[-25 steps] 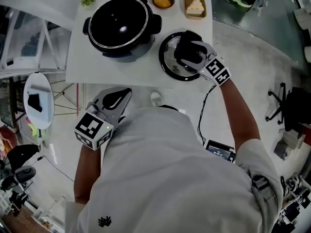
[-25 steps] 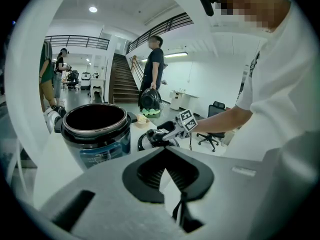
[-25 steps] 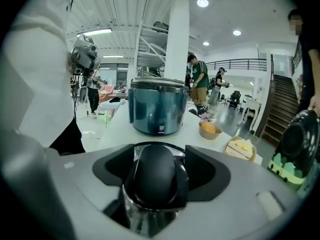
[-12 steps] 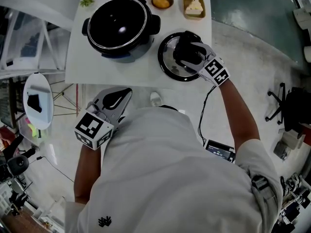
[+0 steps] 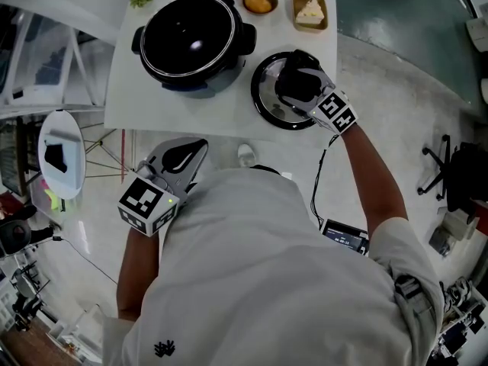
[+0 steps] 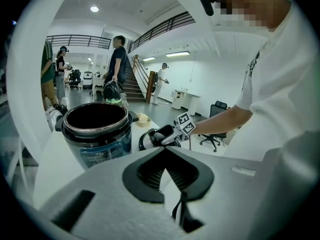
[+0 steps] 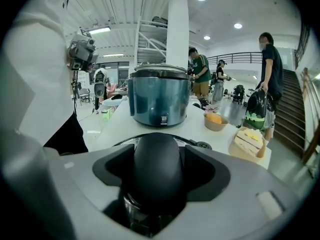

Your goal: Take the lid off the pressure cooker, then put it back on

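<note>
The open pressure cooker [image 5: 187, 36] stands at the back left of the white table [image 5: 130, 105], its black pot bare. Its lid [image 5: 267, 101] lies flat on the table to the right of the cooker. My right gripper [image 5: 296, 81] is over the lid's middle, shut on the lid's black handle [image 7: 157, 176], which fills the gap between the jaws. In the right gripper view the cooker [image 7: 160, 101] stands just beyond the lid. My left gripper [image 5: 197, 147] hangs below the table's near edge by my body, shut and holding nothing [image 6: 165, 154].
A bowl with an orange thing [image 5: 259, 2] and a tray with a sandwich [image 5: 309, 10] sit along the table's far edge. A small round white table [image 5: 59, 155] stands to the left. People [image 7: 267, 79] stand further off in the hall.
</note>
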The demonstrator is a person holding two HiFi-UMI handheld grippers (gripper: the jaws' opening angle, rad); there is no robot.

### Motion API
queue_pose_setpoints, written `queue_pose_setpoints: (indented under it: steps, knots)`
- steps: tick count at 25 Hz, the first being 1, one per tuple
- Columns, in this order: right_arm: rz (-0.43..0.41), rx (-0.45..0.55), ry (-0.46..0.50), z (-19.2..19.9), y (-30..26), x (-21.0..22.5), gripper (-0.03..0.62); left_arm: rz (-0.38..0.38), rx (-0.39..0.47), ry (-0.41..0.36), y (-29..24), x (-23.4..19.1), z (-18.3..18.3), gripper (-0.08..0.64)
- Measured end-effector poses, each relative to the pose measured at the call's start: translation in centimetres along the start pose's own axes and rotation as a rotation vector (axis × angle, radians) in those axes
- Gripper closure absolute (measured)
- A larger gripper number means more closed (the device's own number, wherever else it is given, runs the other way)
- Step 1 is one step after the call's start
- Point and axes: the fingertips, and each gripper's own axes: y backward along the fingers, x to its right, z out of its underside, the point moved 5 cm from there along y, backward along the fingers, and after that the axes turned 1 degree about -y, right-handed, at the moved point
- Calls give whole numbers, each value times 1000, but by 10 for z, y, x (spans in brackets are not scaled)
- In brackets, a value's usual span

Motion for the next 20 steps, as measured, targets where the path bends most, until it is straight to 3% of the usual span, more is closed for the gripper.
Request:
queue_pose_setpoints:
  steps: [20]
  knots:
    - [-8,-62,-9,1,-7,-1,301,-16,8,13,12,-4,6,552]
